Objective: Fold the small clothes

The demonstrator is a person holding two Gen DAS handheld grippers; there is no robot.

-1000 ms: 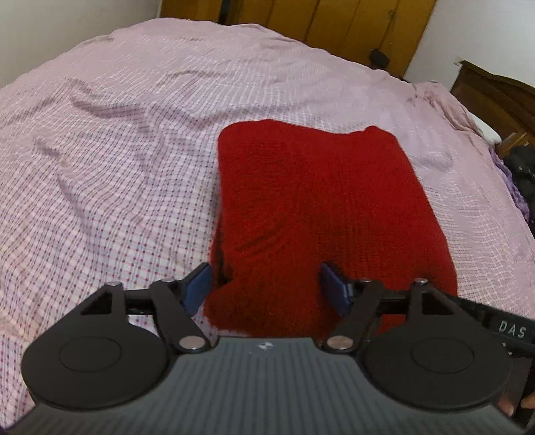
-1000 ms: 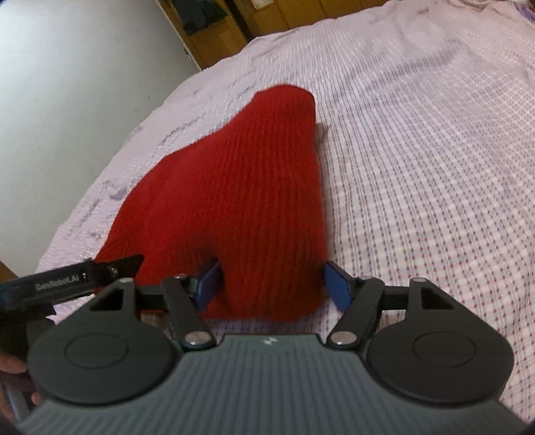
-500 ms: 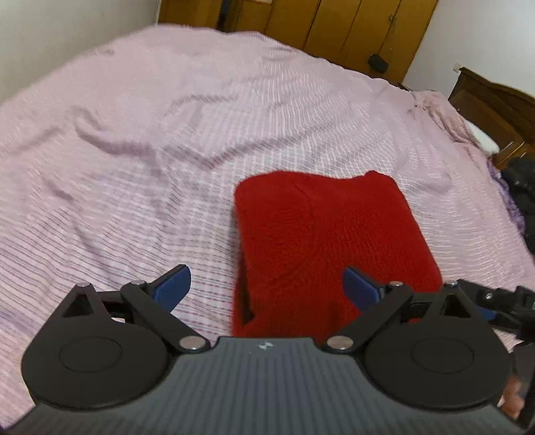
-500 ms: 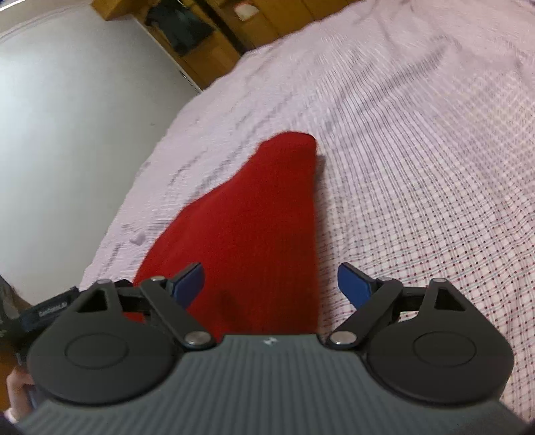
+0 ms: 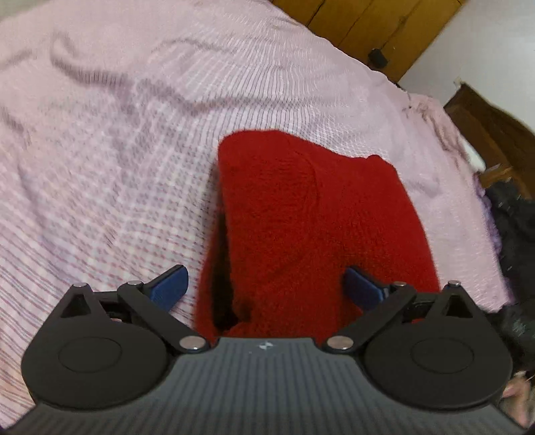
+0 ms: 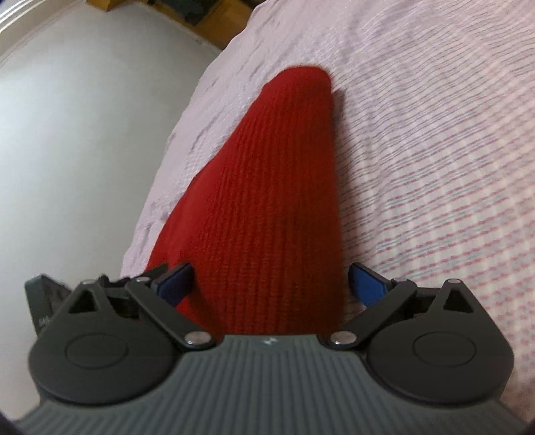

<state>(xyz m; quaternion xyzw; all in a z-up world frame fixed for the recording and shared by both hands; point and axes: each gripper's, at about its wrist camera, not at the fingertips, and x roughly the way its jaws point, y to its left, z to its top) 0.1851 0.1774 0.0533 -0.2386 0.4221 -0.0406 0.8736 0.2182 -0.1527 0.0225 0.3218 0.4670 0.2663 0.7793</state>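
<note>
Pink checked bedsheet (image 5: pixel 100 200) fills both views, and we're looking down at a red knit garment (image 5: pixel 311 227) lying folded on it. Closest in, the left gripper (image 5: pixel 265 284) has its jaws opening, nearly full spread, blue pads (image 5: pixel 169 284) clear of the knit at the near edge, nothing held. Same story for the right gripper (image 6: pixel 271 279): jaws opening wide, the garment (image 6: pixel 277 200) running between them toward twelve o'clock, pads not pressing it. At the left view's six o'clock a dark gap shows between layers, possibly a loose fold, though blur makes that hard to call. Best play, I'd say: pinch both near corners together, all layers, and carry them evenly toward the far edge. Wooden wardrobe doors (image 5: pixel 367 26) sit at one o'clock.
</note>
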